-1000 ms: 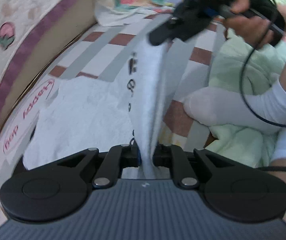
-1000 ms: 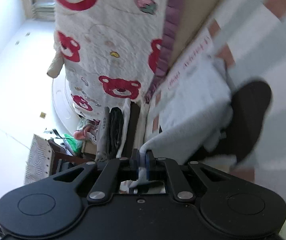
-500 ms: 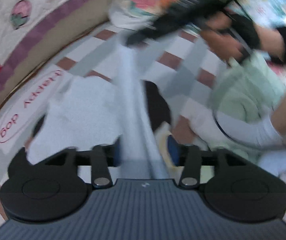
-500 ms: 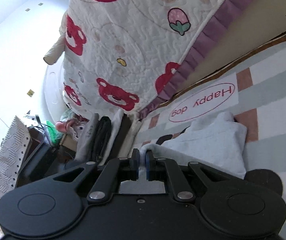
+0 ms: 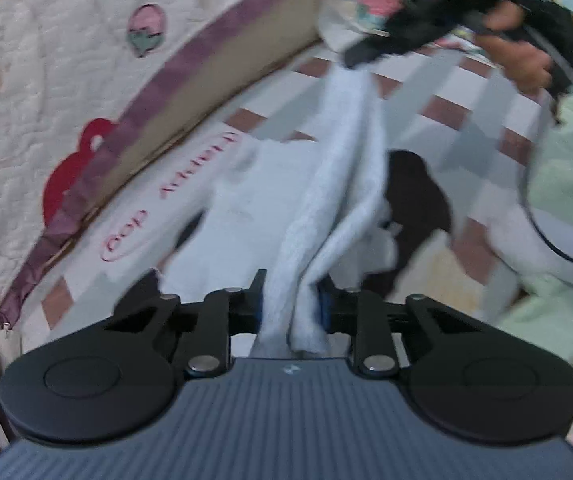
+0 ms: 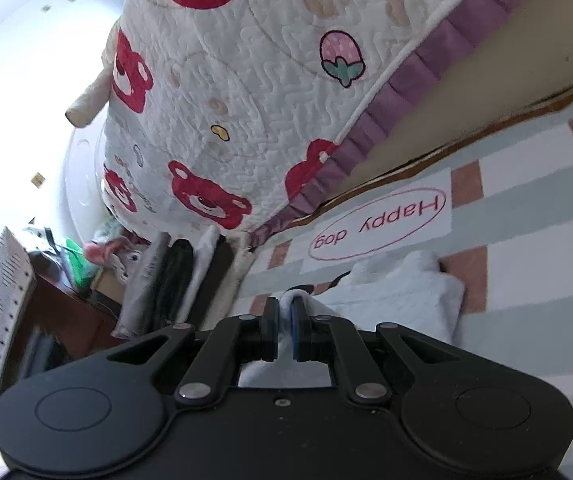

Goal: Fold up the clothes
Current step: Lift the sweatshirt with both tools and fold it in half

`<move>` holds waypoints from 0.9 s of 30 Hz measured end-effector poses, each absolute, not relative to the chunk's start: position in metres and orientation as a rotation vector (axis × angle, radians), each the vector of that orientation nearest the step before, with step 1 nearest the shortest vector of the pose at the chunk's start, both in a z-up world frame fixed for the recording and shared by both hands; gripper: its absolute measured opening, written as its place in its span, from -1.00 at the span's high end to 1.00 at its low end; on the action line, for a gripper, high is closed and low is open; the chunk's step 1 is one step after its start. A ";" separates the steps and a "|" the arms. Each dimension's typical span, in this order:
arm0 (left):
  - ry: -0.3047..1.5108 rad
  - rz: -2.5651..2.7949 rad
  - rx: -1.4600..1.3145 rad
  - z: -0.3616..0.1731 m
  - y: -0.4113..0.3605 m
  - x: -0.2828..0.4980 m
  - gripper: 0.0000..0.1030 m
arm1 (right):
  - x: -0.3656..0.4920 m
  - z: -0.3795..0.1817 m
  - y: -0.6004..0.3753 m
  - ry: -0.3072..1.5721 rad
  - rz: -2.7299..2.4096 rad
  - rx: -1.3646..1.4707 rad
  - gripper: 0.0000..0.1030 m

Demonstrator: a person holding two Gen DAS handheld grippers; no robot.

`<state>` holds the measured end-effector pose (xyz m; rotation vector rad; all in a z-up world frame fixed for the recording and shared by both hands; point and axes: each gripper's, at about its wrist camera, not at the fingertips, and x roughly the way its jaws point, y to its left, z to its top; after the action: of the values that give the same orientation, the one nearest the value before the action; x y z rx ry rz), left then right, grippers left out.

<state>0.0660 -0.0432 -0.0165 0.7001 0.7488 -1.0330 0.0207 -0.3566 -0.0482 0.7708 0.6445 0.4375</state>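
A checked mat [image 5: 438,92] of grey, white and brick-red squares, printed with a pink "Happy dog" oval [image 6: 378,224], covers the floor beside a bed draped in a bear-and-strawberry quilt [image 6: 246,80]. On it is a white fleecy garment [image 5: 338,184]: part lies spread flat in the middle of the left view, and a doubled strip rises off it, stretched from bottom centre toward upper right. The left tool [image 5: 292,304] is closed on the near end of that strip, two layers of cloth bunched between its jaws. The right tool [image 5: 360,56], held in a hand [image 5: 522,60] at upper right, pinches the far end; in its own view the right tool's jaws sit nearly together with a white edge caught between them, the rest of the garment lying just ahead at lower right. Held by both ends like this, the strip looks taut, likely so that a layer can be carried over the flat part as a fold. A dark patch [image 5: 414,200] shows just right of the strip, and pale green cloth [image 5: 566,184] at the right edge.
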 end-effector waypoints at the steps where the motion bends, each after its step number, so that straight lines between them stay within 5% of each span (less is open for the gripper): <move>1: 0.745 -1.015 0.691 -0.023 -0.046 0.078 0.62 | 0.021 -0.048 -0.356 0.639 0.430 0.756 0.82; 11: 0.726 -0.898 0.659 -0.085 -0.080 0.160 0.67 | 0.004 -0.046 -0.339 0.655 0.395 0.532 0.73; 13: 0.730 -0.898 0.647 -0.093 -0.085 0.168 0.67 | 0.007 -0.056 -0.344 0.698 0.363 0.507 0.55; 15: 0.752 -0.891 0.591 -0.097 -0.083 0.174 0.67 | 0.009 -0.067 -0.348 0.740 0.331 0.482 0.39; 21: 0.784 -0.828 0.221 -0.095 -0.047 0.180 0.66 | 0.018 -0.076 -0.339 0.833 0.365 0.409 0.39; 27: 0.774 -0.852 0.147 -0.103 -0.031 0.179 0.66 | 0.055 -0.096 -0.338 0.868 0.389 0.293 0.28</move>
<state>0.1793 -0.0314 -0.1029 0.1472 0.7744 -0.8520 0.0552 -0.3378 -0.0962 0.2930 0.8678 0.3894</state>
